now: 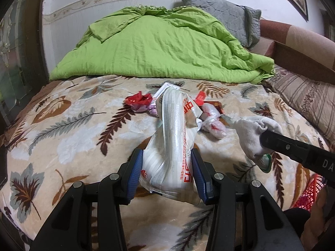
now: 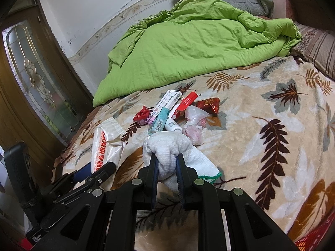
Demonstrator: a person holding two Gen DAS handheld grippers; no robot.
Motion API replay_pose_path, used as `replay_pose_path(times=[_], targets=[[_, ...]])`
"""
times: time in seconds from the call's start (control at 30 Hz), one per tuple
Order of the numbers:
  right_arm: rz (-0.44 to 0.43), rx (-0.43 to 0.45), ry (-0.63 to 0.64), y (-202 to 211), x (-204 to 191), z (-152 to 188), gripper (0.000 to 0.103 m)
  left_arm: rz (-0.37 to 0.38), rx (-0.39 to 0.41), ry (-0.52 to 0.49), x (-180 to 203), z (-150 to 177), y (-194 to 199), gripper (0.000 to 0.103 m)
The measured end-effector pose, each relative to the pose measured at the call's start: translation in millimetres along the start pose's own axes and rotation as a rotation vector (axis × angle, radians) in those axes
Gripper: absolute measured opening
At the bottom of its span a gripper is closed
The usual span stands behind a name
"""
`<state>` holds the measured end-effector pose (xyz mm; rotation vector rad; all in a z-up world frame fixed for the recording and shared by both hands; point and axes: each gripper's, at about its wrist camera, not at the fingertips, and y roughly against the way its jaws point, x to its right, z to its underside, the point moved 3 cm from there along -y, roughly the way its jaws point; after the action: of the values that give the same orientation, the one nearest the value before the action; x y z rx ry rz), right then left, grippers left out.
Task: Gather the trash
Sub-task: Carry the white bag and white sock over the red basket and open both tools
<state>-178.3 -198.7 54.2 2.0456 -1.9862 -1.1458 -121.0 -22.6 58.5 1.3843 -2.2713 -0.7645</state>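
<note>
My left gripper (image 1: 167, 156) is shut on a crumpled white wrapper with red print (image 1: 175, 142), held upright above the leaf-patterned blanket (image 1: 62, 142); the same wrapper (image 2: 107, 144) shows at the left of the right wrist view. My right gripper (image 2: 166, 156) is shut on a white knitted glove with a green cuff (image 2: 167, 144), seen also as the glove (image 1: 254, 135) to the right of the wrapper. Beyond lies a trash pile: red wrappers (image 2: 188, 102), a long white box (image 2: 167, 100), a teal box (image 2: 161, 119), a small white bottle (image 2: 172, 126) and knotted clear bags (image 2: 193, 125).
A rumpled green quilt (image 1: 163, 48) covers the far half of the bed, with a grey pillow (image 1: 226, 16) and a striped pillow (image 1: 307, 96) behind it. A wooden door with patterned glass (image 2: 35, 79) stands left. A red mesh item (image 1: 309, 190) lies at the right edge.
</note>
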Motion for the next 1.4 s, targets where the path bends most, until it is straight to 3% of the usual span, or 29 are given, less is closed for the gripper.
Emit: replay_pose_path(times=[0.3, 0.57, 1.0, 1.3, 1.4], targets=[[0.003, 0.028, -0.084, 45.9, 24.9, -7.1, 0.018, 0.144, 0.014, -0.071, 26.8, 0.9, 9.4, 0.045], [0.072, 0.057, -0.189, 119.0, 72.9, 2.3, 0.019, 0.318, 0.020, -0.204, 95.1, -1.9, 37.2, 0.045], [0.313, 0.125, -0.406, 256.1, 176.1, 56.0, 0.019, 0.628, -0.117, -0.363, 231.9, 14.0, 65.9, 0.045], [0.367, 0.141, -0.515, 289.6, 214.0, 85.9, 0.021, 0.754, -0.266, -0.447, 312.1, 48.3, 65.9, 0.045], [0.369, 0.140, -0.545, 292.6, 224.0, 93.5, 0.032, 0.767, -0.298, -0.470, 330.5, 57.0, 64.0, 0.051]])
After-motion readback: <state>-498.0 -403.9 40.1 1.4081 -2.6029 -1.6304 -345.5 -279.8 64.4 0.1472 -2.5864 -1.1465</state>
